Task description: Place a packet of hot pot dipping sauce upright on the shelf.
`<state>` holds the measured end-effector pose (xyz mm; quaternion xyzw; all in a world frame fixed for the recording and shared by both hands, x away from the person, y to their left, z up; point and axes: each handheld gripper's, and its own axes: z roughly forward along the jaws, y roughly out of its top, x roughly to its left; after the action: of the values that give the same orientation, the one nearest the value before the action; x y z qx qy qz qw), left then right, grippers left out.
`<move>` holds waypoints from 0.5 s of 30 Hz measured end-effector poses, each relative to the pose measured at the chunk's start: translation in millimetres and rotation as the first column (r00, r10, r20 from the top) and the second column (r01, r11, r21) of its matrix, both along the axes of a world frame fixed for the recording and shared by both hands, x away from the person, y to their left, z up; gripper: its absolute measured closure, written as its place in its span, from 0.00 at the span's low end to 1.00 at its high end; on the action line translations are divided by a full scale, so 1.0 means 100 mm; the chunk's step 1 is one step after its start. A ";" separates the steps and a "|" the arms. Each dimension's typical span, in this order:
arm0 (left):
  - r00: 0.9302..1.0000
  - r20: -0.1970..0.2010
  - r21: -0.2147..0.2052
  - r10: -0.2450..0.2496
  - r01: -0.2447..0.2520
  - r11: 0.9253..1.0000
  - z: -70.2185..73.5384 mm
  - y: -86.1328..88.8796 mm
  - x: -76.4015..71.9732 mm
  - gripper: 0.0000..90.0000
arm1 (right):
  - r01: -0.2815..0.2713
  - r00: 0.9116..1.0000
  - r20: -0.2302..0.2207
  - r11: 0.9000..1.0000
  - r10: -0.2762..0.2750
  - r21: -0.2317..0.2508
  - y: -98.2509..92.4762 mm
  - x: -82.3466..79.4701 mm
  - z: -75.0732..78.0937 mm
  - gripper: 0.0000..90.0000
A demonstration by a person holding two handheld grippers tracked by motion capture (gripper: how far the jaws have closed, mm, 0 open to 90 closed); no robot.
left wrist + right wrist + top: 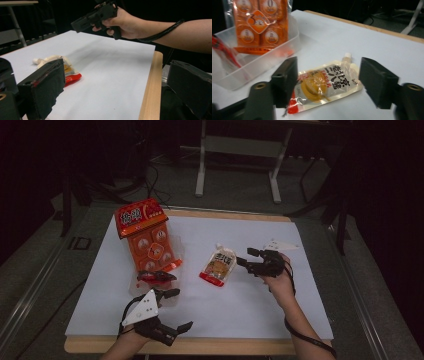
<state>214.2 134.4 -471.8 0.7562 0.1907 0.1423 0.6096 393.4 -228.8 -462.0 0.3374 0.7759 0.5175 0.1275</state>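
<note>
We see a spouted sauce pouch [218, 265] lying flat on the white sheet near the middle of the bench [200, 346], spout pointing away from the person. The right gripper [246, 257] hovers just beside the pouch's right edge. In the right gripper view its fingers [287, 80] stand spread, the pouch lying below and between them, not pinched; we cannot tell whether a pad touches it.

The left gripper [176, 309] sits near the front edge of the bench, well apart from the pouch. Its fingers [46, 86] are spread with nothing between them.

A clear plastic tray [264, 60] stands left of the pouch. An orange snack pack [147, 240] leans upright in it. A small red wrapped item [156, 276] lies at the tray's near end.
</note>
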 end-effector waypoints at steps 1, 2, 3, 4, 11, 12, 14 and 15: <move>1.000 -0.002 -0.002 0.000 0.000 1.000 0.00 0.00 0.00 0.03 | 0.006 1.000 -0.003 1.000 -0.006 -0.004 0.01 0.03 -0.02 0.37; 1.000 -0.004 0.001 0.001 -0.001 1.000 -0.01 0.01 0.00 0.03 | 0.007 1.000 -0.013 1.000 -0.007 -0.006 0.03 0.06 -0.04 0.40; 1.000 -0.005 0.002 0.000 0.000 1.000 -0.01 0.00 0.00 0.03 | 0.012 1.000 -0.020 1.000 -0.012 -0.011 0.04 0.09 -0.06 0.40; 1.000 -0.005 0.001 0.000 0.000 1.000 -0.01 0.00 0.00 0.03 | 0.022 0.999 -0.024 1.000 -0.022 -0.020 0.06 0.11 -0.09 0.40; 1.000 -0.006 0.012 -0.008 0.008 1.000 -0.03 -0.01 -0.01 0.03 | 0.064 0.995 -0.074 0.995 -0.069 -0.070 0.16 0.32 -0.25 0.46; 1.000 -0.006 0.016 -0.008 0.008 1.000 -0.03 -0.01 -0.01 0.03 | 0.068 0.994 -0.081 0.995 -0.074 -0.073 0.17 0.34 -0.28 0.46; 1.000 -0.008 0.013 -0.012 0.012 1.000 -0.04 -0.01 -0.01 0.03 | 0.079 0.993 -0.080 0.993 -0.087 -0.091 0.19 0.39 -0.32 0.46; 1.000 -0.009 0.014 -0.012 0.013 1.000 -0.04 -0.01 -0.01 0.03 | 0.084 0.992 -0.081 0.992 -0.092 -0.097 0.21 0.41 -0.35 0.46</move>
<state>212.9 133.4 -475.7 0.7623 0.1875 0.1366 0.6042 434.0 -208.3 -496.6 0.3868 0.7884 0.4595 0.1328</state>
